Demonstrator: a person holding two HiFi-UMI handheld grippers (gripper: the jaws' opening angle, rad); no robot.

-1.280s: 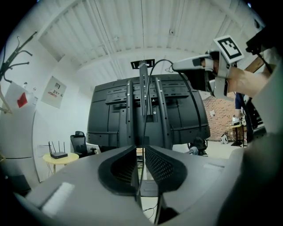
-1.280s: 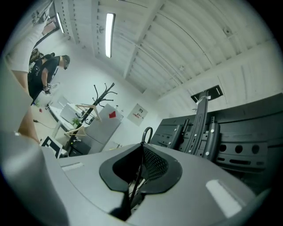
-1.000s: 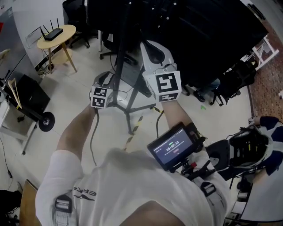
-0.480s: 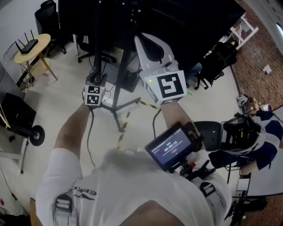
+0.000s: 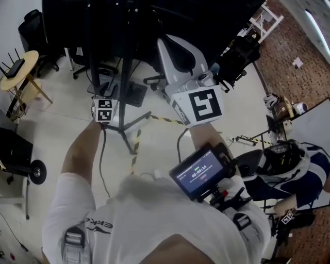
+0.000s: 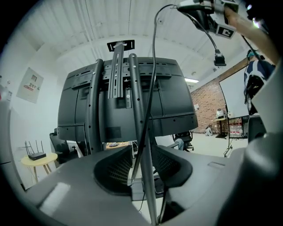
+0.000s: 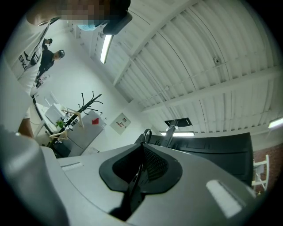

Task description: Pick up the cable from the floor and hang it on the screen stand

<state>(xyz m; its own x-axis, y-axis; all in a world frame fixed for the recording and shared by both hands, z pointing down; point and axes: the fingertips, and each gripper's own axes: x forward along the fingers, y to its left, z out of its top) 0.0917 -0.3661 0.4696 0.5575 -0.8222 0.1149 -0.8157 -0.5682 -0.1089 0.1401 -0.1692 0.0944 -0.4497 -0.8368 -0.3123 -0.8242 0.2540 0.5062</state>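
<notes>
Raised toward the stand (image 6: 135, 97), my left hand-held gripper (image 6: 141, 165) is opening around the cable (image 6: 153, 66); my right hand-held gripper (image 7: 141, 165), at one o'clock, clamps it for hanging.

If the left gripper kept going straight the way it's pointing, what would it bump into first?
Most likely the stand pole, which rises straight ahead of the left gripper, between its opening jaws, with the cable alongside. Depth is hard to judge.

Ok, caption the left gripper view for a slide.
Left gripper, jaws opening, cable between them running up to the right gripper; screen stand behind.
</notes>
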